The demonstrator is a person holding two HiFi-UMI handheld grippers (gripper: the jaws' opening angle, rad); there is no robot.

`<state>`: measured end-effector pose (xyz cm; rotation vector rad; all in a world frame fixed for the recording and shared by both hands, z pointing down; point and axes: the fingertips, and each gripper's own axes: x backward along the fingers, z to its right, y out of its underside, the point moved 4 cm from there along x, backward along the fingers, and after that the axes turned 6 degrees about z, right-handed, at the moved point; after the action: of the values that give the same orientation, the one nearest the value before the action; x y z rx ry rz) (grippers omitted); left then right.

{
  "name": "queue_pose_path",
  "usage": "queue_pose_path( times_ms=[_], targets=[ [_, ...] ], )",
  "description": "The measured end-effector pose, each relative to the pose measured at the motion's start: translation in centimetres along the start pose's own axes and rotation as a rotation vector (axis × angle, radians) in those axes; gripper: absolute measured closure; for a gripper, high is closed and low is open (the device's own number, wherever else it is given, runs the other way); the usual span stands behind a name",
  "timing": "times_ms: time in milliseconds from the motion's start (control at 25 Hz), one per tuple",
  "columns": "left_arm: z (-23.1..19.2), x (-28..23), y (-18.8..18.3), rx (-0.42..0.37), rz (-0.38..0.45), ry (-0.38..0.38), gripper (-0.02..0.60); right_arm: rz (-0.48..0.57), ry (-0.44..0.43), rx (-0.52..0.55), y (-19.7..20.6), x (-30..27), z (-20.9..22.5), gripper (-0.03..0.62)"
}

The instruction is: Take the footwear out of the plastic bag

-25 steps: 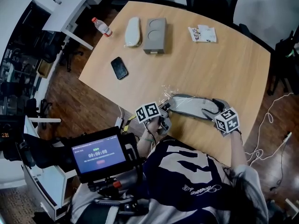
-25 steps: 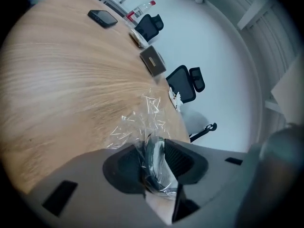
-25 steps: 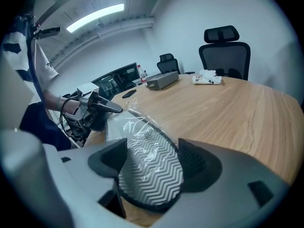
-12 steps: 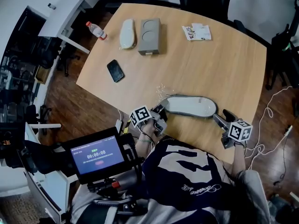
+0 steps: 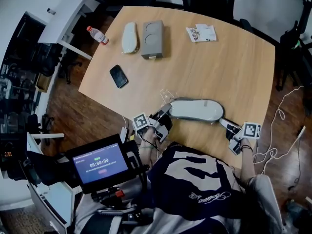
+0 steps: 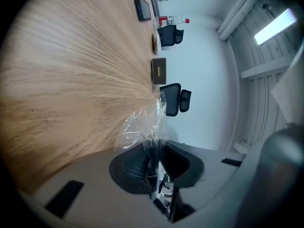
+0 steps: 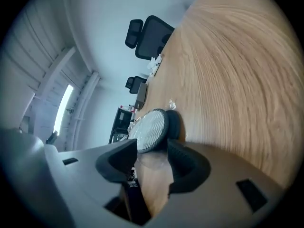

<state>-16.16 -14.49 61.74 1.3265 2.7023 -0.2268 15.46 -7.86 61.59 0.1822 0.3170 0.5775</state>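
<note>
Still inside the plastic bag point(image 6: 140, 125): the slipper point(image 5: 196, 109), flat on the table point(image 5: 234, 67) close to the person's edge. Nothing out yet; by the look of it, the whole extraction still to do. Left gripper point(image 6: 156, 152) clamped on the bag's loose film at the slipper's left end, jaws nearly together on the plastic after closing further. Right gripper point(image 7: 152, 151) just off the slipper's other end, jaws apart, pressing on nothing, lately narrowing. Against a second ago: right gripper pulled back off the slipper's end toward the table's edge and rolled over; left gripper at the same end of the bag.
</note>
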Motion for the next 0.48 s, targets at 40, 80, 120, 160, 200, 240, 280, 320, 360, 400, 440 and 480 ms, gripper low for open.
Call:
queue_pose_path(
  times_ms=[40,80,120,160,200,240,280,320,360,400,440,480],
  targets=[
    [0.3,0.0,0.1,0.005,-0.003,0.010,0.520,-0.002,-0.009,0.005,-0.1,-0.2,-0.1,0.396],
    [0.5,0.1,0.2,0.013,-0.002,0.019,0.520,-0.012,-0.017,0.011,0.0,-0.5,-0.2,0.396],
    [0.7,0.2,0.2,0.020,0.001,0.024,0.520,-0.027,-0.020,0.014,0.1,-0.7,-0.5,0.396],
    [0.9,0.5,0.1,0.025,0.005,0.026,0.520,-0.045,-0.005,0.010,0.4,-0.8,-0.7,0.396],
    [0.9,0.7,0.0,0.025,0.007,0.026,0.522,-0.065,0.037,0.002,0.7,-0.6,-0.6,0.396],
    [0.9,0.9,-0.1,0.025,0.006,0.024,0.521,-0.081,0.082,-0.008,1.1,-0.4,-0.3,0.396],
    [0.9,1.1,-0.2,0.025,0.005,0.022,0.522,-0.085,0.082,-0.016,1.3,-0.5,-0.4,0.396],
    [0.8,1.4,-0.4,0.028,0.005,0.019,0.522,-0.076,0.054,-0.024,1.3,-0.7,-0.8,0.396],
    [0.6,1.8,-0.6,0.034,0.007,0.015,0.522,-0.062,0.066,-0.030,1.3,-0.6,-0.7,0.396],
    [0.3,2.3,-0.9,0.042,0.011,0.008,0.522,-0.051,0.126,-0.030,1.1,0.0,-0.1,0.396],
    [-0.1,2.8,-1.2,0.051,0.015,-0.001,0.522,-0.045,0.181,-0.017,0.9,0.5,0.5,0.396],
    [-0.5,3.3,-1.6,0.057,0.018,-0.011,0.522,-0.049,0.207,0.017,0.6,0.6,0.9,0.396]
  ],
)
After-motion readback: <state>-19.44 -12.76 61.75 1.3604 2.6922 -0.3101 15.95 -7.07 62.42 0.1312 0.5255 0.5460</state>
